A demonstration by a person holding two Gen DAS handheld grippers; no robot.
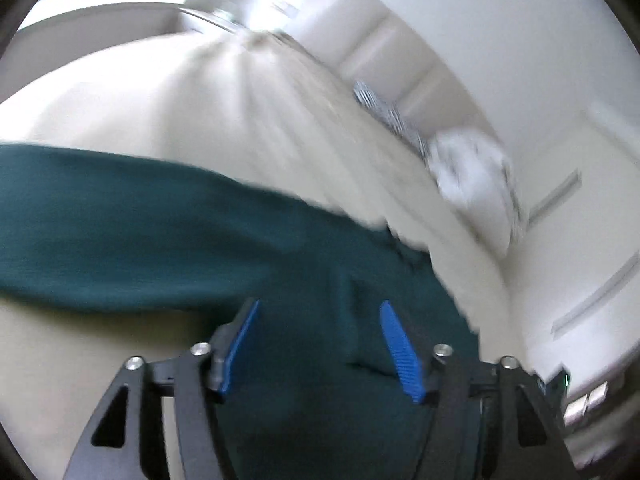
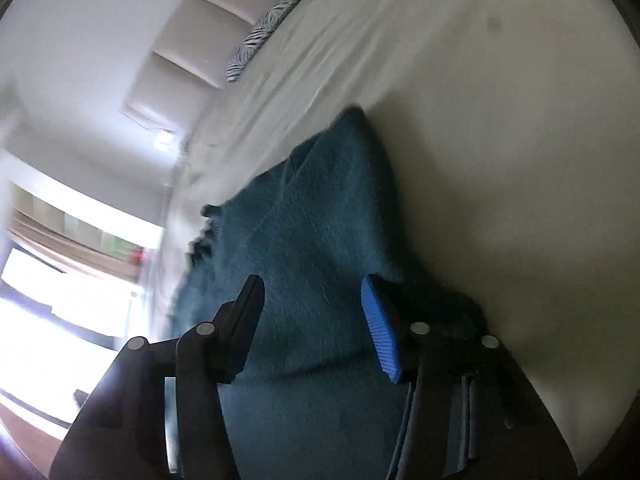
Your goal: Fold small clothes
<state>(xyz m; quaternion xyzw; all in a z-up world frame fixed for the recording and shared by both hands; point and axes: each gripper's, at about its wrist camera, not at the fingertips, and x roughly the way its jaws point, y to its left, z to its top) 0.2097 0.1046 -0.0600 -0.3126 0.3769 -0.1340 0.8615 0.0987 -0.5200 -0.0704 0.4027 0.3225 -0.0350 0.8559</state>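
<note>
Teal garment lies spread on the cream bed sheet, well short of the headboard. My left gripper and right gripper both hang over it, fingers apart, nothing pinched. Risk, imo: cloth looks rumpled near the bed's edge, so a shallow pinch may catch one layer only and skew the fold.

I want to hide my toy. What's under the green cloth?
The dark green garment lies on a cream bed sheet, which shows all around it. What lies directly beneath the cloth is covered, so anything tucked there cannot be seen.
</note>
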